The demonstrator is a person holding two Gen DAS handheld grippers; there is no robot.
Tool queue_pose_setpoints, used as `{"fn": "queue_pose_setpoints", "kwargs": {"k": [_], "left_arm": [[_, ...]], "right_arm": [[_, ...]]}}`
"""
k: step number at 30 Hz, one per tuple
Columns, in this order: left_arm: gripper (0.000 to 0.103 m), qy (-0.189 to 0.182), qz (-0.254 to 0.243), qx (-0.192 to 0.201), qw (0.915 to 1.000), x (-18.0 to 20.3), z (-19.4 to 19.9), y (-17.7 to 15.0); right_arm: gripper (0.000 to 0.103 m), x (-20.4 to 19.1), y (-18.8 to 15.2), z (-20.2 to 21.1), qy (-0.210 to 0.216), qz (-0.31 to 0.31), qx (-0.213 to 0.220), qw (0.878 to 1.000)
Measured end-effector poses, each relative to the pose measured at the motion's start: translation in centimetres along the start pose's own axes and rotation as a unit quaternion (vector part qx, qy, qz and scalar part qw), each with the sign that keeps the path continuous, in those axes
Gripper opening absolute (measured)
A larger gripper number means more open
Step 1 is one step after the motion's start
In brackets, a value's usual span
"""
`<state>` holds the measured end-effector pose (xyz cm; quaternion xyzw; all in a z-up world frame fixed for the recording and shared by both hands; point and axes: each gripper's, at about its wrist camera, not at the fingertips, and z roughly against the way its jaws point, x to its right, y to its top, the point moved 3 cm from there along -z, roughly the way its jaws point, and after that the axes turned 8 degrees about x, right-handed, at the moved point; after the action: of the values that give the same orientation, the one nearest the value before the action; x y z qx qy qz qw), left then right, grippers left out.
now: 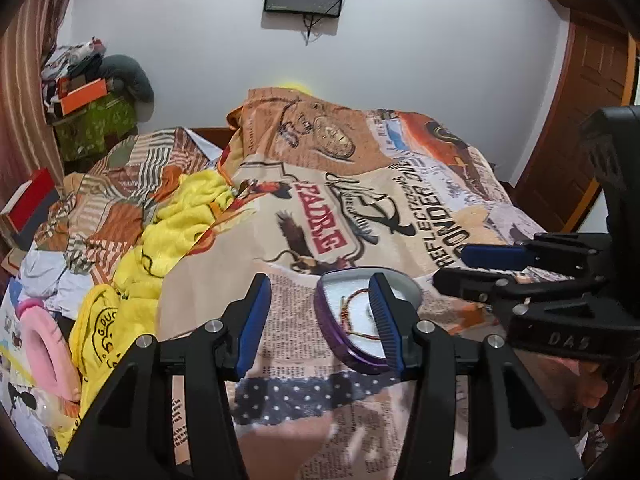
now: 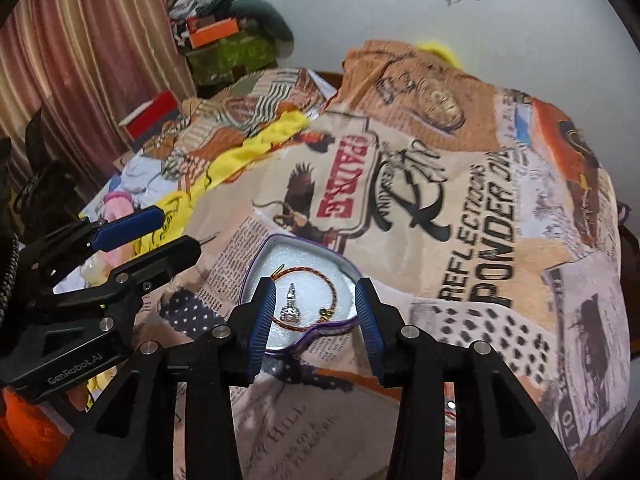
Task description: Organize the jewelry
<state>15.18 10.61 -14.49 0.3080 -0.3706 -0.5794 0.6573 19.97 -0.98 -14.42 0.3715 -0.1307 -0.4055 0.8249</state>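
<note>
A heart-shaped purple tin (image 2: pixel 256 268) with a white lining lies open on the printed bedspread; it also shows in the left wrist view (image 1: pixel 328 320). Inside lie a red-and-gold braided bracelet (image 2: pixel 308 270) and a small silver pendant (image 2: pixel 290 306). The bracelet shows in the left wrist view (image 1: pixel 348 312) too. My right gripper (image 2: pixel 316 320) is open and empty, its fingers straddling the tin's near edge. My left gripper (image 1: pixel 320 320) is open and empty, just left of the tin, its right finger in front of it.
The printed bedspread (image 1: pixel 304 216) covers the bed. Yellow cloth (image 1: pixel 168 240) and a pink ring-shaped item (image 1: pixel 40 344) lie at the left. A red box (image 1: pixel 32 200) and piled boxes (image 1: pixel 84 96) sit by the curtain. A wooden door (image 1: pixel 588 112) is at the right.
</note>
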Motion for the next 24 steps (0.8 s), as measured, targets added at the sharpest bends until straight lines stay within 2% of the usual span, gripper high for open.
{"fn": "queue_pose_setpoints", "kwargs": {"k": [5,11,20,24], "left_arm": [[0.054,-0.006,-0.006,0.005,0.9999,1.7,0.8,0.3],[0.055,-0.023,-0.004,-0.004,0.9997,4.0,0.4,0.1],[0.055,-0.050,-0.019,-0.038,0.9978,7.9,-2.0,-1.1],[0.055,-0.068,-0.028,-0.055,0.9957,9.6,-3.2,-1.8]], "right_arm": [[0.038,1.4,-0.3,2.6,-0.019,-0.007,0.028,0.999],[0.038,4.2,-1.5,5.0,-0.044,-0.026,0.041,0.998],[0.038,7.9,-4.2,6.9,-0.078,-0.045,0.036,0.995],[0.038,9.0,-5.8,7.2,-0.075,-0.055,0.023,0.995]]}}
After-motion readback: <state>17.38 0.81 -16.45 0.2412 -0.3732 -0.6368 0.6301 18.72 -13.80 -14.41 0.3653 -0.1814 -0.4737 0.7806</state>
